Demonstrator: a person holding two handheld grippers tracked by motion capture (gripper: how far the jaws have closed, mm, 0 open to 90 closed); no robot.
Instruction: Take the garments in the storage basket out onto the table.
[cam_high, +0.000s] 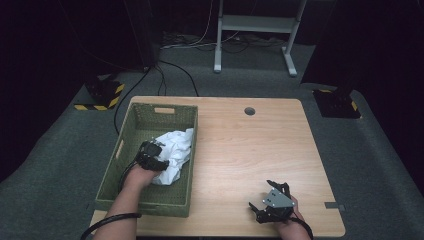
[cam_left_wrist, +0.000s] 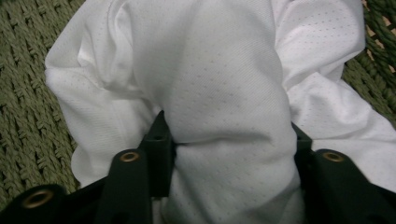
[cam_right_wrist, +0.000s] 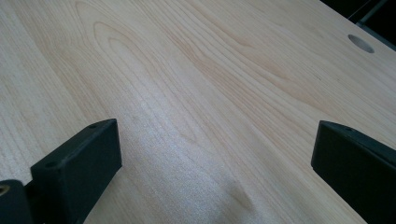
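While the left gripper bites into the cloth, the scene reads as follows.

Left gripper (cam_high: 156, 156): inside the basket, reaching forward; its jaws are pinched on a thick fold of the white garment, which bulges between and above them in the left gripper view, so the hold looks firm.

White garment (cam_left_wrist: 219, 93): crumpled in a heap against the right wall of the basket, at about the middle of its length, part of it riding up that wall; no clear long axis, since it is bunched.

Key relation: the garment lies directly ahead of and under the left gripper, pads touching cloth; the right gripper is well apart from it, across the bare table.

Nearer hand: the left, by a wide margin.

Right gripper (cam_high: 270, 197): resting low over the near right part of the table (cam_high: 240, 145), jaws spread wide with nothing but wood grain between them.

Basket (cam_high: 112, 170): green woven, rectangular, long axis running away from the person, set on the left part of the table; it holds the garment alone, the rest of its floor showing.

Judged next move: a lift up and to the right should clear the basket wall.
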